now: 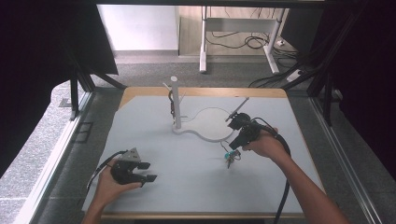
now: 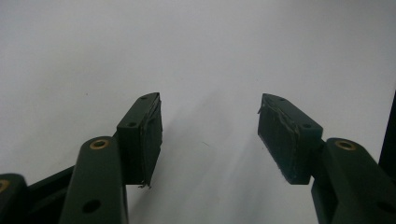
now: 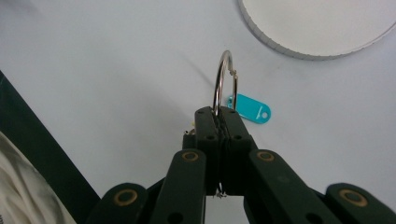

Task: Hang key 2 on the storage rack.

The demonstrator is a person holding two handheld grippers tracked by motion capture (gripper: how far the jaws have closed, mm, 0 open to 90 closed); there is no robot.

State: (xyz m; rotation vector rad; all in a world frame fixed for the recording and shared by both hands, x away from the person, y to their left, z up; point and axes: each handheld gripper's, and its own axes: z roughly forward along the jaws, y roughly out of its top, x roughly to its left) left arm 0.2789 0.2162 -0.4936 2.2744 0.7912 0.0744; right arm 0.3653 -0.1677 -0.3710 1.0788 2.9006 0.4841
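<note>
White stand (image 1: 176,105) beyond key ring (image 3: 223,81)

No text, label, brand, number or sign can be read in any view; the teal key tag (image 3: 250,110) hanging on the metal ring (image 3: 223,81) is seen blank on its visible face. The black jaws in the two gripper views are unmarked; nothing is printed on the grey table surface (image 1: 196,177) or on the white stand (image 1: 176,100).
</note>
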